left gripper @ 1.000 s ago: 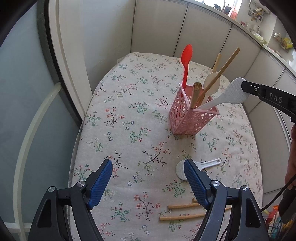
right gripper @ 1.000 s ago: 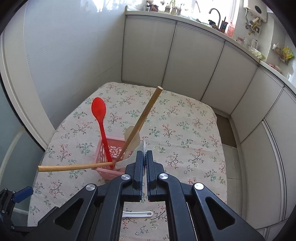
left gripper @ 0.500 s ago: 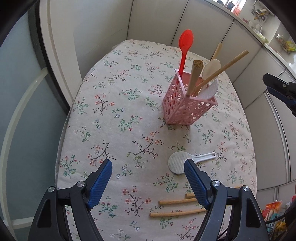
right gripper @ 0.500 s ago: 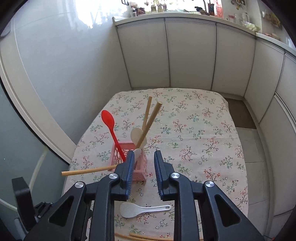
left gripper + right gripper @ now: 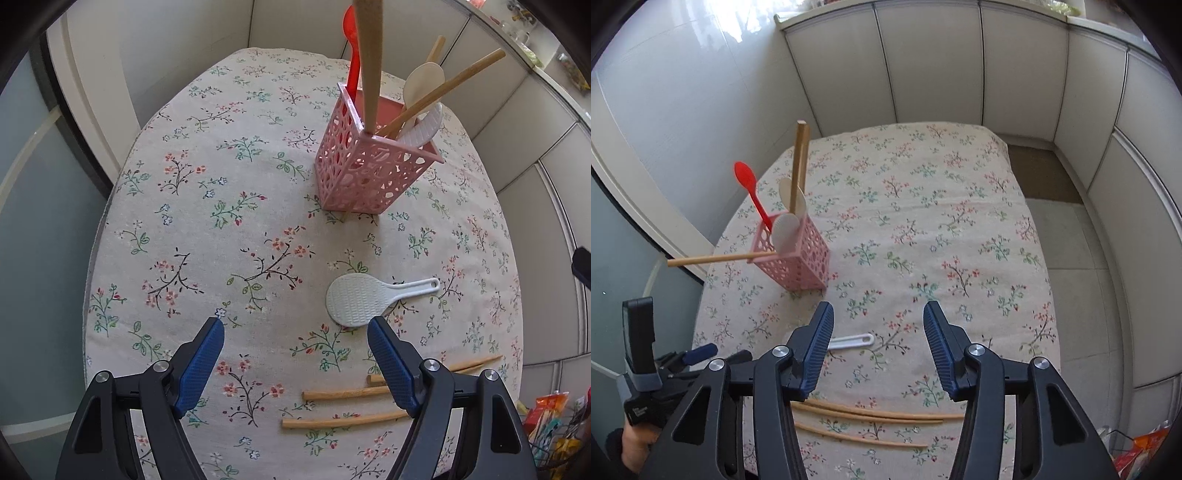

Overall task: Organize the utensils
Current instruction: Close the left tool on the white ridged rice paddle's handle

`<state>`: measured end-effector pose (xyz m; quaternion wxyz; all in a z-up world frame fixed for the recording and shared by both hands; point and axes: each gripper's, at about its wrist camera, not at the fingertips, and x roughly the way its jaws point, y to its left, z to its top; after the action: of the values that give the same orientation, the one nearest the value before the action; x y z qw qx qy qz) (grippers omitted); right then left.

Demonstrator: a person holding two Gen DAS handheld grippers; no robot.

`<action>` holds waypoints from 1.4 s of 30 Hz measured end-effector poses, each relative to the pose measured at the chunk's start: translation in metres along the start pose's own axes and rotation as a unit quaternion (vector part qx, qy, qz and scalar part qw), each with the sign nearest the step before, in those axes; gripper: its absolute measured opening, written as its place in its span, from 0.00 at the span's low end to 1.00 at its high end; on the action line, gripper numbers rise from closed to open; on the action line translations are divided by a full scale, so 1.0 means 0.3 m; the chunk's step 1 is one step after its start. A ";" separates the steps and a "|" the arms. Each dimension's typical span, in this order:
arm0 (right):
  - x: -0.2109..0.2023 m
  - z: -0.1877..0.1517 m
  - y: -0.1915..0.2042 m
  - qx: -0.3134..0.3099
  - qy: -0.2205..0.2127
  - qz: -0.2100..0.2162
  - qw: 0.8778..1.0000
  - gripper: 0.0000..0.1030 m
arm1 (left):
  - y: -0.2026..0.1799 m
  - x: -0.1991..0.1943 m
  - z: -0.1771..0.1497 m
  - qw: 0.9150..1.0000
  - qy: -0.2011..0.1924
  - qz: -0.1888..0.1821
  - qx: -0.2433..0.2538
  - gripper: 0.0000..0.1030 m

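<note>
A pink perforated holder (image 5: 373, 173) (image 5: 796, 258) stands on the floral tablecloth (image 5: 240, 221) with a red spoon (image 5: 748, 181), wooden sticks, a cream spoon and a white rice paddle (image 5: 424, 127) inside. A second white rice paddle (image 5: 364, 299) lies flat, just beyond my left gripper (image 5: 295, 328), which is open and empty above the cloth. Wooden chopsticks (image 5: 343, 395) (image 5: 875, 410) lie near the front edge. My right gripper (image 5: 879, 317) hangs over the cloth to the holder's right, its jaws opening with nothing between them. The paddle's handle (image 5: 855, 339) shows past its left finger.
White cabinet panels (image 5: 923, 74) wall in the table at the back and right. A glass pane (image 5: 33, 221) stands on the left. A hand (image 5: 631, 443) holds the left tool at the lower left of the right wrist view. Coloured packets (image 5: 550, 417) lie beyond the table's right front.
My right gripper let go of the white rice paddle, which now rests in the holder, drew back to the right and spread its jaws. My left gripper sank toward the flat paddle.
</note>
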<state>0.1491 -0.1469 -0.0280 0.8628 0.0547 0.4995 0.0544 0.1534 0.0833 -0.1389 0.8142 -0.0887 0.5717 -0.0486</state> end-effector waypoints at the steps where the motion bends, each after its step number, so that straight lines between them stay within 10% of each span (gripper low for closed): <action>1: 0.008 -0.016 -0.019 0.003 0.011 -0.003 1.000 0.55 | -0.003 0.004 -0.002 1.000 0.000 0.002 0.002 0.79; 11: 0.103 -0.174 -0.223 0.039 0.109 -0.041 0.992 0.59 | 0.020 0.099 0.003 0.997 0.019 -0.064 -0.027 0.77; 16: 0.121 -0.199 -0.315 0.087 0.130 -0.032 0.987 0.59 | 0.023 0.151 0.019 0.992 0.026 -0.113 -0.057 0.59; 23: 0.116 -0.208 -0.344 0.101 0.135 -0.017 0.986 0.59 | -0.100 0.192 0.010 0.994 0.007 -0.077 0.081 0.47; 32: 0.119 -0.213 -0.377 0.103 0.139 -0.016 0.985 0.59 | -0.193 0.210 -0.036 0.961 -0.019 -0.059 0.270 0.58; 42: 0.132 -0.210 -0.372 0.098 0.144 -0.019 0.984 0.59 | -0.247 0.212 -0.072 0.946 -0.024 -0.060 0.318 0.42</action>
<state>0.1185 -0.2488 -0.1098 0.7730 0.1214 0.6227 -0.0037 0.1566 -0.0026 -0.1900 0.8091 0.1395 0.5005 -0.2746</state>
